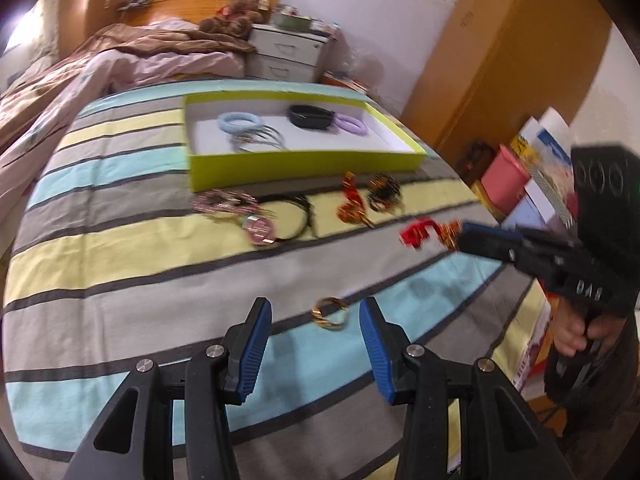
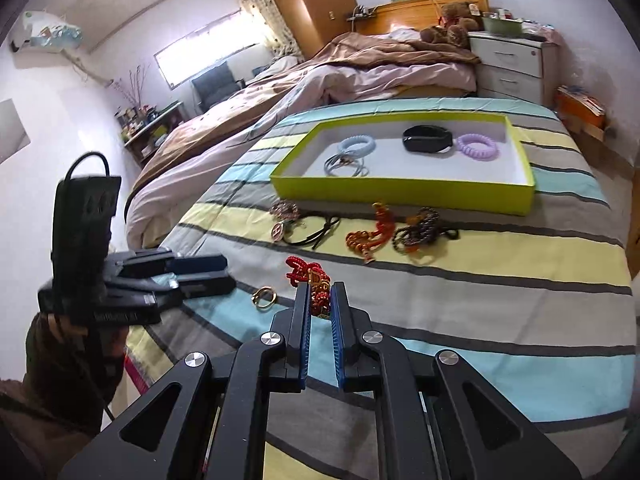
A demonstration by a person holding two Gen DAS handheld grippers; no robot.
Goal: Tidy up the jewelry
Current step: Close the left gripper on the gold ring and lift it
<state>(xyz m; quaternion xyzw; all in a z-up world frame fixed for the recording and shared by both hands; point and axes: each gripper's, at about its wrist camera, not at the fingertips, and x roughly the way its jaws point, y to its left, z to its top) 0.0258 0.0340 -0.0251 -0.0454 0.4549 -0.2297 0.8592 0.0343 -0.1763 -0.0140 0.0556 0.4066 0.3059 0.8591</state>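
Note:
A lime-green box (image 1: 304, 164) (image 2: 400, 190) lies on the striped bedspread and holds a light blue coil band (image 2: 357, 145), silver bangles (image 2: 346, 167), a black band (image 2: 426, 139) and a purple coil band (image 2: 478, 147). My right gripper (image 2: 321, 292) (image 1: 460, 236) is shut on a red knotted bracelet (image 2: 306, 274) (image 1: 418, 233), lifted slightly off the cover. My left gripper (image 1: 316, 308) (image 2: 228, 272) hangs open low over the bedspread. A gold ring (image 1: 330, 314) (image 2: 264, 297) lies on the cloth just beyond the gap between its fingers, untouched.
Loose on the cover before the box: a pink beaded piece with a round pendant (image 1: 260, 230), a black cord (image 2: 316, 234), an orange-red bead string (image 2: 370, 236), a dark bead bracelet (image 2: 420, 232). A rumpled quilt (image 2: 320, 76) lies left; boxes (image 1: 520, 176) stand past the bed's right edge.

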